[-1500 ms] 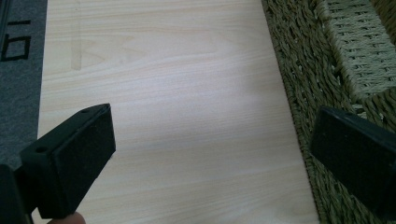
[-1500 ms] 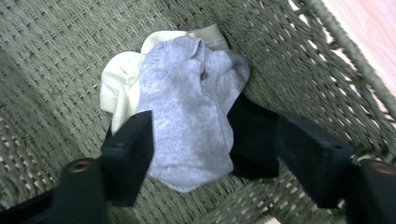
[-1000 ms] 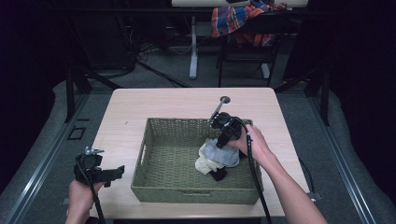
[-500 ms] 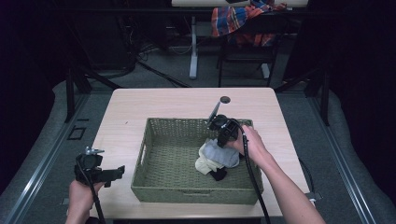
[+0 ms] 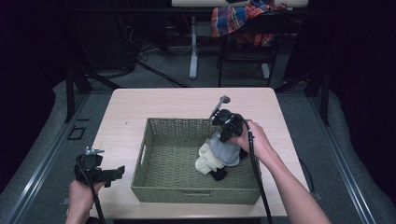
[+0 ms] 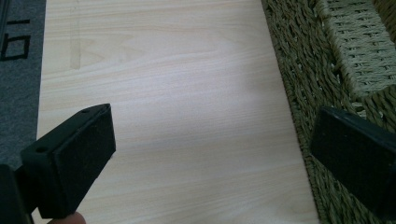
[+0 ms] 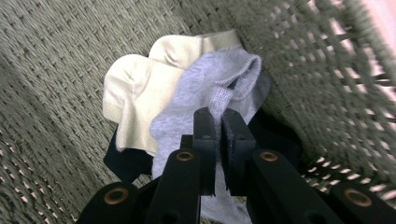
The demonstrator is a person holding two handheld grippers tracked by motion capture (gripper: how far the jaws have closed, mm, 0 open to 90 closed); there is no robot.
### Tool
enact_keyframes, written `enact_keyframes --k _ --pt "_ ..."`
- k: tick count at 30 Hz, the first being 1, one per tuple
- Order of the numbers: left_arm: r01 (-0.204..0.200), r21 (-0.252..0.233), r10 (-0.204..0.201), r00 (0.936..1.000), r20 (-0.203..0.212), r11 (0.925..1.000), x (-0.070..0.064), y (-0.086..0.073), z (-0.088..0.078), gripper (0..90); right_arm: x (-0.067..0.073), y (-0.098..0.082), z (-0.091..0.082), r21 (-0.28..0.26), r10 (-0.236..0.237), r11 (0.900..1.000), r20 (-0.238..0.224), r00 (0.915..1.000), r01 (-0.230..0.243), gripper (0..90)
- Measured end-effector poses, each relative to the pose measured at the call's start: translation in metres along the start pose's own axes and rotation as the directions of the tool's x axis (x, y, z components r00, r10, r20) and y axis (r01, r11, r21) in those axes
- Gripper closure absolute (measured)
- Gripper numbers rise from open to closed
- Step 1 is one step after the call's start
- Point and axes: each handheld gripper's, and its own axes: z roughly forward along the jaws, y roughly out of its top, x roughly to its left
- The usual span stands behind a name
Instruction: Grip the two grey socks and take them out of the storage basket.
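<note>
Dark workshop clutter and a plaid cloth (image 5: 245,18) hang behind our pale wooden worktop (image 5: 154,105), where a woven green basket (image 5: 154,186) sits near the front edge. Inside it, toward the right wall, lies a small heap of socks: a grey sock (image 7: 205,98) on top, a cream sock (image 7: 135,98) beside it and a dark sock (image 7: 123,163) underneath.

Our right gripper (image 7: 215,116) has just been closing, and now its jaws stand nearly together with a fold of the grey sock pinched between the pads. A second ago the jaws were still well apart over the pile, so we judge that the grasp is made and the sock is ready to be lifted out of the basket; whether the cream one will drag along we cannot say.

Our left gripper (image 6: 210,163) hangs over the bare worktop just beside the basket's left wall, jaws spread wide with nothing between them, waiting its turn.
</note>
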Motion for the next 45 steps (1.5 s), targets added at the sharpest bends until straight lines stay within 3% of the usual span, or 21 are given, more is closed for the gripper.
enact_keyframes --k 4,8,22,45 --pt "-0.003 0.001 0.003 1.0000 0.001 1.0000 0.000 0.000 0.000 0.7 0.000 -0.001 -0.008 -0.018 0.004 1.000 0.002 1.0000 -0.004 85.9" --pt "-0.003 0.002 0.003 1.0000 0.003 1.0000 0.000 0.000 0.000 0.7 -0.001 -0.001 -0.015 -0.001 -0.012 1.000 0.001 0.9999 0.012 85.8" --pt "-0.003 -0.001 0.003 1.0000 0.003 1.0000 0.000 0.000 0.000 0.7 -0.006 -0.003 -0.038 -0.056 0.016 0.998 -0.015 0.9997 -0.017 85.8" --pt "-0.005 0.001 0.005 1.0000 0.004 1.0000 0.000 0.000 0.000 0.7 -0.012 -0.001 -0.064 -0.056 0.019 0.998 -0.005 0.9998 -0.019 85.8"
